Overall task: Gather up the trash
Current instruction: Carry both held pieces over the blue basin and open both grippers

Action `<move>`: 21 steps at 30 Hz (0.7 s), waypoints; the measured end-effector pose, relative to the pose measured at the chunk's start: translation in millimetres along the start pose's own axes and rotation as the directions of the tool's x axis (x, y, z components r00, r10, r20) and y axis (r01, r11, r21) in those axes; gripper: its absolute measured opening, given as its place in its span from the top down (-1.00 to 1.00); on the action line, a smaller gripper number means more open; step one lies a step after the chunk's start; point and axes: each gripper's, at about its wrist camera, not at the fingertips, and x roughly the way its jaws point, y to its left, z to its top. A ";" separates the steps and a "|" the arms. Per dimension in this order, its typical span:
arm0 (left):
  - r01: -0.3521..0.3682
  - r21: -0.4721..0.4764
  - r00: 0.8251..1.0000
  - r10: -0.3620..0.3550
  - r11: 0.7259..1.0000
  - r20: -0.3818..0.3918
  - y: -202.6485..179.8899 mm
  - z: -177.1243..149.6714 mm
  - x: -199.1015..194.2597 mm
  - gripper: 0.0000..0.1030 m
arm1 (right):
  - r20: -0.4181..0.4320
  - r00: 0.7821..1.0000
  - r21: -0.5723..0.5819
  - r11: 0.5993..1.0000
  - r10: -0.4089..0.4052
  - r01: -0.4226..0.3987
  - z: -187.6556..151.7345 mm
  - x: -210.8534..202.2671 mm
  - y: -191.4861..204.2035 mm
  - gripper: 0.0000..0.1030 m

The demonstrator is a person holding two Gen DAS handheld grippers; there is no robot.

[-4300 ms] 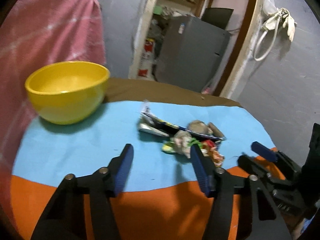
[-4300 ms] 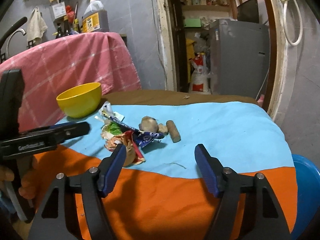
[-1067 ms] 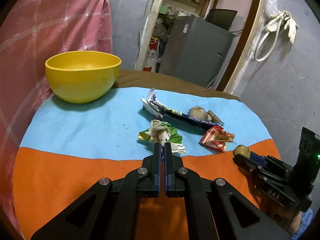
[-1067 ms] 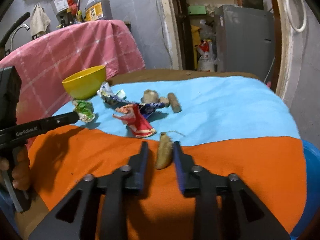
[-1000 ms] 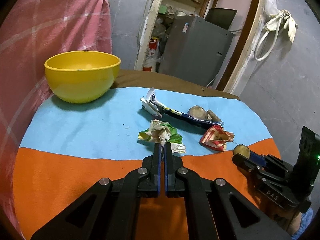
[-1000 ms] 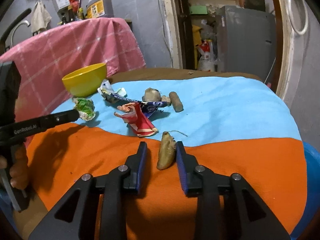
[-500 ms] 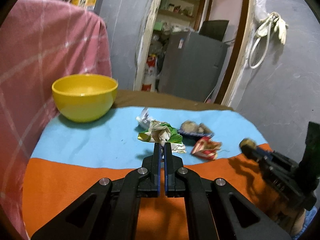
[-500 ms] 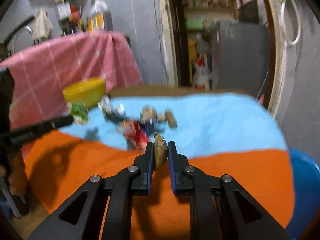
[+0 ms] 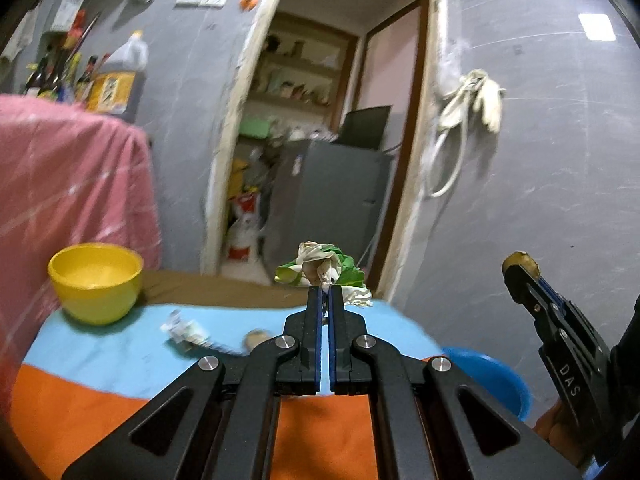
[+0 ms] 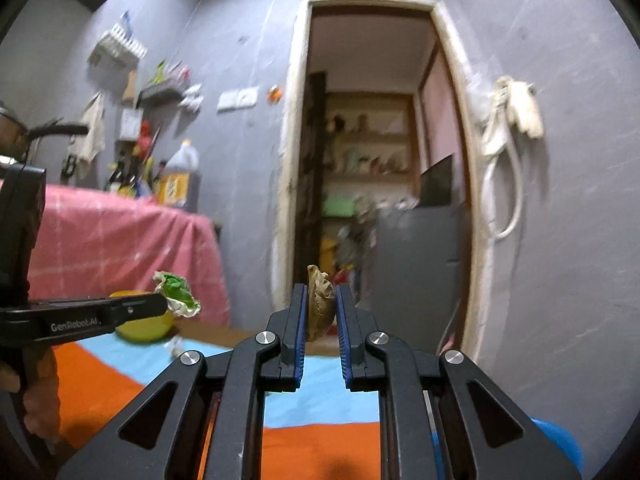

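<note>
My left gripper is shut on a crumpled green-and-white wrapper and holds it high above the table; the wrapper also shows in the right wrist view. My right gripper is shut on a brown, wrinkled scrap of peel, also lifted; it shows at the right of the left wrist view. More trash lies on the blue cloth: a white-and-blue wrapper and a brown lump.
A yellow bowl stands at the table's far left. A blue tub sits low beside the table on the right. A pink cloth hangs at the left. An open doorway with a grey fridge lies behind.
Both grippers have risen and tilted up with their trash, so the table has dropped low in both views. Earlier the right gripper closed on the brown scrap.
</note>
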 end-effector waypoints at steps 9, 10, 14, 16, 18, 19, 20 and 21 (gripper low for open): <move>0.163 0.065 0.986 -0.161 0.984 -0.038 -70.1 2.0 37.1 0.98 | 0.012 0.974 0.096 0.970 -0.226 0.224 -0.3 -25.7 -67.0 0.77; 0.175 0.067 0.984 -0.173 0.982 -0.047 -75.5 1.2 40.9 0.98 | -0.005 0.967 0.111 0.961 -0.254 0.253 -2.1 -26.1 -76.1 0.77; 0.242 0.070 0.966 -0.233 0.968 -0.115 -105.6 -4.4 66.1 0.98 | -0.076 0.939 0.173 0.923 -0.335 0.343 -10.5 -27.2 -107.0 0.77; 0.266 0.071 0.956 -0.254 0.961 -0.149 -117.0 -6.8 76.2 0.98 | -0.128 0.921 0.191 0.902 -0.367 0.386 -16.1 -25.0 -120.0 0.77; 0.296 0.072 0.940 -0.277 0.953 -0.199 -130.9 -9.9 91.1 0.98 | -0.173 0.907 0.202 0.887 -0.384 0.414 -22.4 -25.5 -130.4 0.77; 0.300 0.072 0.936 -0.279 0.951 -0.215 -136.4 -12.0 94.8 0.98 | -0.205 0.898 0.213 0.878 -0.389 0.429 -26.2 -23.7 -137.3 0.77; 0.308 0.069 0.927 -0.283 0.949 -0.247 -143.2 -13.9 104.7 0.98 | -0.223 0.893 0.220 0.872 -0.391 0.437 -29.3 -24.4 -142.7 0.76; 0.317 0.059 0.917 -0.290 0.947 -0.275 -147.3 -16.5 112.0 0.98 | -0.254 0.883 0.230 0.863 -0.394 0.451 -33.7 -23.1 -149.6 0.76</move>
